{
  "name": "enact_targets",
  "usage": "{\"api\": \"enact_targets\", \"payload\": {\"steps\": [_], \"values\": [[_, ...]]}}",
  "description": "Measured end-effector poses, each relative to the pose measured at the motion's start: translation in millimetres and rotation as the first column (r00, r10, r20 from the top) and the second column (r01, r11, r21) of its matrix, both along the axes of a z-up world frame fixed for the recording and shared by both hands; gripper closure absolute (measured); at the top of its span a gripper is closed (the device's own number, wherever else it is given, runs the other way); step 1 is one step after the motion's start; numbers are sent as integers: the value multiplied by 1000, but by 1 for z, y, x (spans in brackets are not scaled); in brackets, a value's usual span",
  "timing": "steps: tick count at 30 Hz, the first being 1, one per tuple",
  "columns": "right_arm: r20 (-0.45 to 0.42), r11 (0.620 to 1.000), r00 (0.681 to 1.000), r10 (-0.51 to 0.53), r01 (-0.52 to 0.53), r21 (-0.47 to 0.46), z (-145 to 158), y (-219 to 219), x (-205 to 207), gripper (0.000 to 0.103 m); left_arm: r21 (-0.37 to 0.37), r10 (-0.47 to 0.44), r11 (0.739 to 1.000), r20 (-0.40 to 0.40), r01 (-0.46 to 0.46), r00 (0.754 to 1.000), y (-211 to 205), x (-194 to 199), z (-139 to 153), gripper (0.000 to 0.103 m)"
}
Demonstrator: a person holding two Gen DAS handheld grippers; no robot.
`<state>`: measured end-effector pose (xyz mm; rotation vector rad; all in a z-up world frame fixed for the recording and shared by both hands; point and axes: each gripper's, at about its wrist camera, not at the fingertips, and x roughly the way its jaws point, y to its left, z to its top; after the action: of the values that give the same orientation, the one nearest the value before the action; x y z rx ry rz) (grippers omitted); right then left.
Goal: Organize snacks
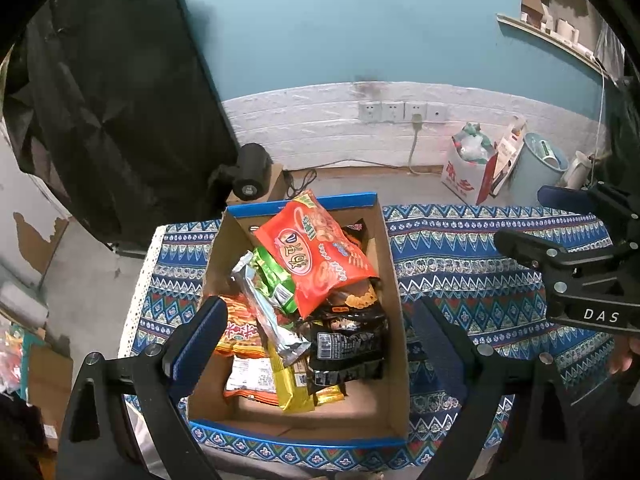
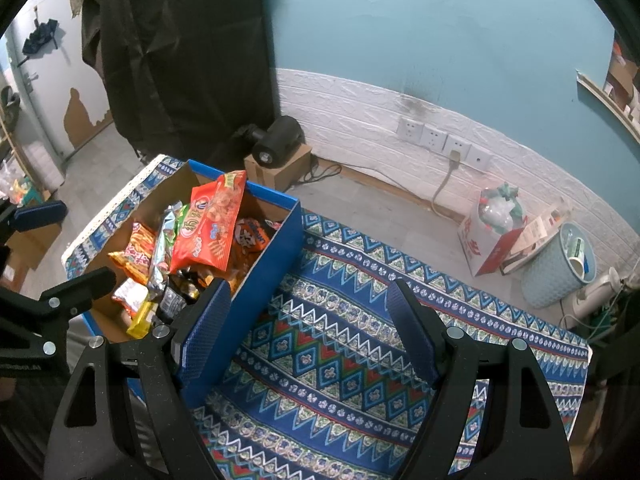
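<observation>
A blue-rimmed cardboard box (image 1: 394, 280) sits on the patterned tablecloth (image 1: 480, 264) and holds several snack packets. A large orange-red packet (image 1: 316, 252) lies on top, over a silver packet (image 1: 268, 304), a green one (image 1: 276, 280), black ones (image 1: 348, 340) and a yellow one (image 1: 290, 388). My left gripper (image 1: 320, 320) is open and empty above the box. My right gripper (image 2: 308, 308) is open and empty over the cloth, right of the box (image 2: 264, 276). The orange-red packet (image 2: 208, 224) also shows there.
Behind the table a black device (image 1: 250, 172) sits on a small carton. A black softbox (image 1: 104, 92) stands at the left. A white bag (image 1: 468, 168) and pale blue bin (image 1: 540, 168) stand on the floor by the wall sockets (image 1: 400, 111).
</observation>
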<state>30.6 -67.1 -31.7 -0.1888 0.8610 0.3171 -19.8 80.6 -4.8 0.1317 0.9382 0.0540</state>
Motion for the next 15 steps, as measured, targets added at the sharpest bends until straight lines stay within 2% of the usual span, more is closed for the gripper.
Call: {"api": "enact_targets", "payload": {"steps": [15], "values": [[-1, 1000, 1000, -1, 1, -1, 1, -1, 0, 24, -12, -8, 1000, -13, 8, 1000, -1, 0, -2, 8]]}}
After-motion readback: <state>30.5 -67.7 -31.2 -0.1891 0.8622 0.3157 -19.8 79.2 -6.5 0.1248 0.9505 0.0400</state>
